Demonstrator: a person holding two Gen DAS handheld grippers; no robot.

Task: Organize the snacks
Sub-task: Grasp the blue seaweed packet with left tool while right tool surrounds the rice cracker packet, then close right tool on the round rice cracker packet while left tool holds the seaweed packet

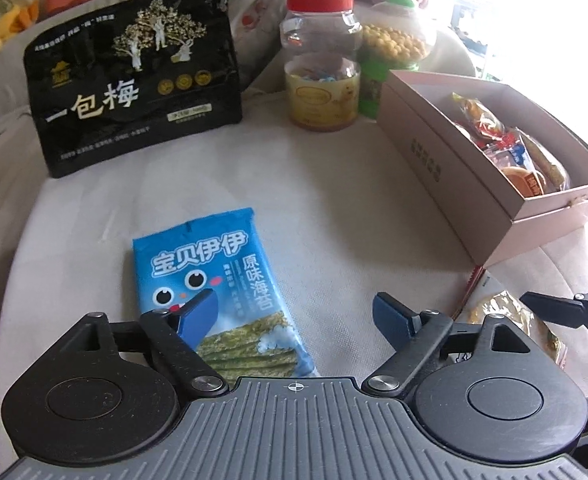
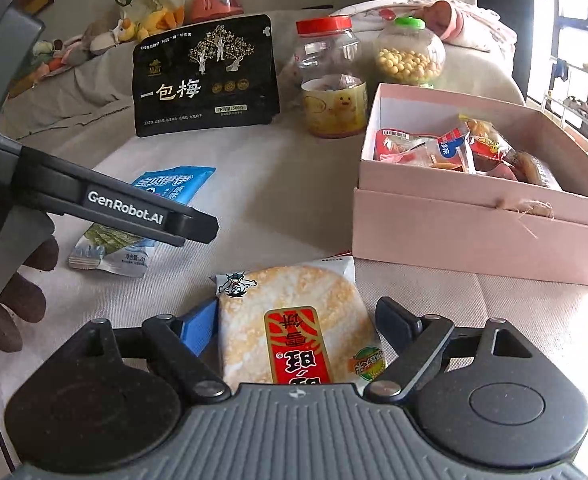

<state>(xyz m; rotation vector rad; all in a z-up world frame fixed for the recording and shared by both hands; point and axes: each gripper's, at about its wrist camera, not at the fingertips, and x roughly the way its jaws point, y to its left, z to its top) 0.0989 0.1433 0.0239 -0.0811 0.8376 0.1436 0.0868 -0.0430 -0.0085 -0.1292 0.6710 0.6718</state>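
Note:
A blue seaweed snack packet (image 1: 217, 292) lies on the white cushion; it also shows in the right wrist view (image 2: 133, 216). My left gripper (image 1: 294, 312) is open above its lower end, its left finger over the packet. A rice cracker packet (image 2: 298, 328) lies between the wide-open fingers of my right gripper (image 2: 294, 320); neither finger visibly touches it. It shows at the right edge of the left wrist view (image 1: 506, 316). A pink open box (image 2: 474, 216) holds several wrapped snacks (image 2: 454, 148); it also shows in the left wrist view (image 1: 454, 172).
A black plum bag (image 1: 133, 80) stands at the back. Beside it are a red-lidded jar (image 1: 322, 60) and a green-lidded jar of yellow balls (image 1: 394, 44). Soft toys (image 2: 133, 28) and a floral cloth (image 2: 434, 12) lie behind. The left gripper's body (image 2: 93, 200) crosses the right wrist view.

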